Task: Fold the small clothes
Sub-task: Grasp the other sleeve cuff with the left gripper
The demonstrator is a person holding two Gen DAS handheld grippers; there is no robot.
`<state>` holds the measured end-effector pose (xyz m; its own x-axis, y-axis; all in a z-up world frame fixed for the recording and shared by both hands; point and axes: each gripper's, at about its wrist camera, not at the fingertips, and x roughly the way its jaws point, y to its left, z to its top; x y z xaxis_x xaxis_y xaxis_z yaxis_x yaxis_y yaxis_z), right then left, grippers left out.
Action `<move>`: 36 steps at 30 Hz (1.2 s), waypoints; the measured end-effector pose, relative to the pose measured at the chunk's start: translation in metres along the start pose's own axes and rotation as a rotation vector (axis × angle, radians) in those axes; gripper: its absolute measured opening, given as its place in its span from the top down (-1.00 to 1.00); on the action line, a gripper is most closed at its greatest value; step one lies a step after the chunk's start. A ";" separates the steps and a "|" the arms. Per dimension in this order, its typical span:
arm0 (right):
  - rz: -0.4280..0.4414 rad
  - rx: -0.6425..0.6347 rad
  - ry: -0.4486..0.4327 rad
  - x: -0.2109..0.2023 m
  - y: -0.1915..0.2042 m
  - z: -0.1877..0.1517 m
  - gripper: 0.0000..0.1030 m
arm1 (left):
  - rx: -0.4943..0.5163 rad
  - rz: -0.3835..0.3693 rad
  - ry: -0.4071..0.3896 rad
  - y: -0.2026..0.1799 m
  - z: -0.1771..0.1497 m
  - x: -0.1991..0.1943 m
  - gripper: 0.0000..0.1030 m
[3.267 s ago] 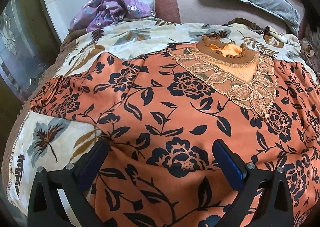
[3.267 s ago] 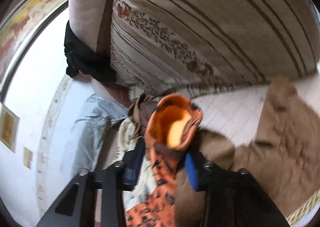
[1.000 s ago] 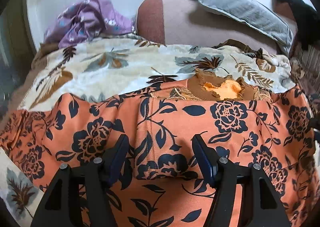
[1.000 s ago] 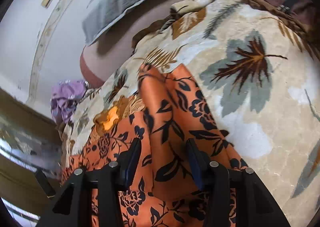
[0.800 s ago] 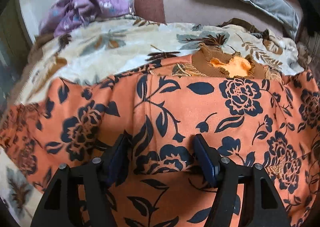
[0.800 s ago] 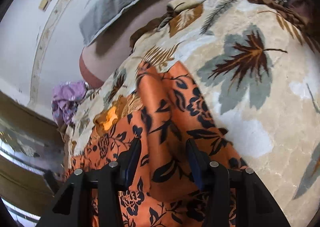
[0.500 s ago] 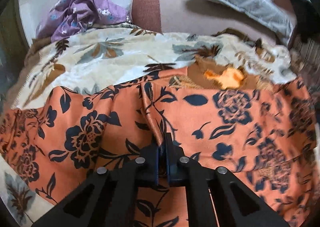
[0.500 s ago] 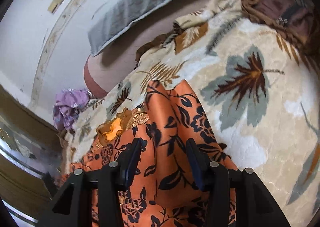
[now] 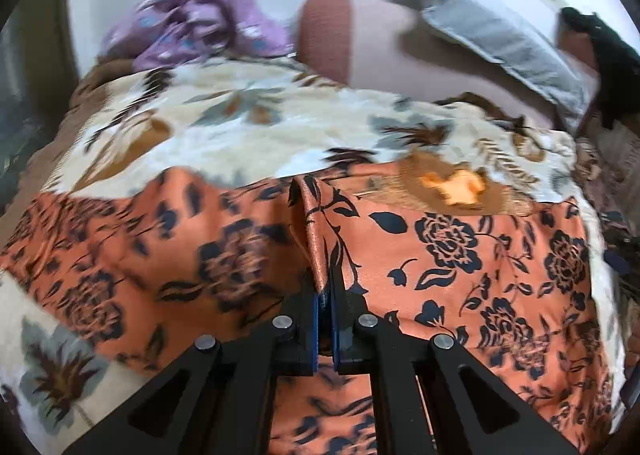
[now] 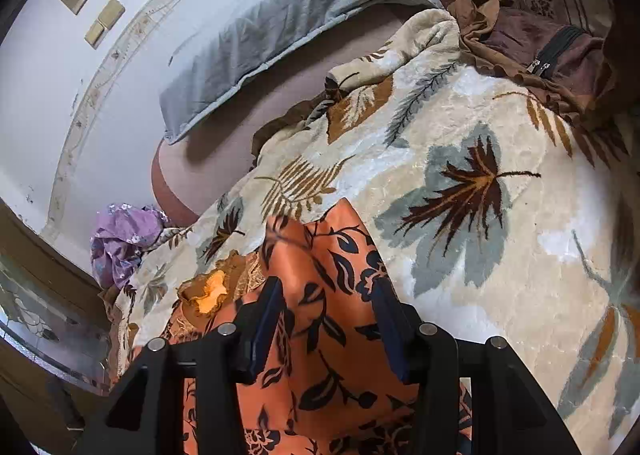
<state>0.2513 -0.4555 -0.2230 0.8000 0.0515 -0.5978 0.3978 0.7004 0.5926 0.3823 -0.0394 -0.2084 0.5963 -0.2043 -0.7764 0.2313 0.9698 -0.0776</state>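
Orange floral top (image 9: 460, 255) lies spread on the leaf-patterned blanket (image 9: 248, 127) covering the bed, its brown collar (image 9: 456, 187) toward the pillows. Left claw (image 9: 324, 295) is clenched tight on a raised ridge of the fabric near the middle. Right claw (image 10: 328, 319) stands half open over the top's edge (image 10: 320, 263), cloth lying between its fingers, pads not pressing. Grey pillow (image 10: 280, 23) leans on the wall; purple garment (image 9: 196, 31) sits bunched in the far corner.
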 end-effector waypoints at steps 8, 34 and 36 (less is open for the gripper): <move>-0.100 -0.149 0.310 0.066 0.015 -0.033 0.02 | -0.030 0.099 0.046 0.015 -0.002 0.011 0.85; 0.065 -0.321 0.244 0.030 0.078 -0.067 -0.09 | -0.454 0.280 0.017 0.165 -0.016 -0.044 -0.52; 0.067 -0.329 0.251 0.031 0.082 -0.071 -0.09 | -0.578 0.347 0.005 0.210 -0.027 -0.051 -0.52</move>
<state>0.2765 -0.3460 -0.2310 0.6685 0.2486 -0.7009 0.1507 0.8776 0.4550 0.3798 0.1784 -0.2018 0.5580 0.1318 -0.8193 -0.4231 0.8945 -0.1443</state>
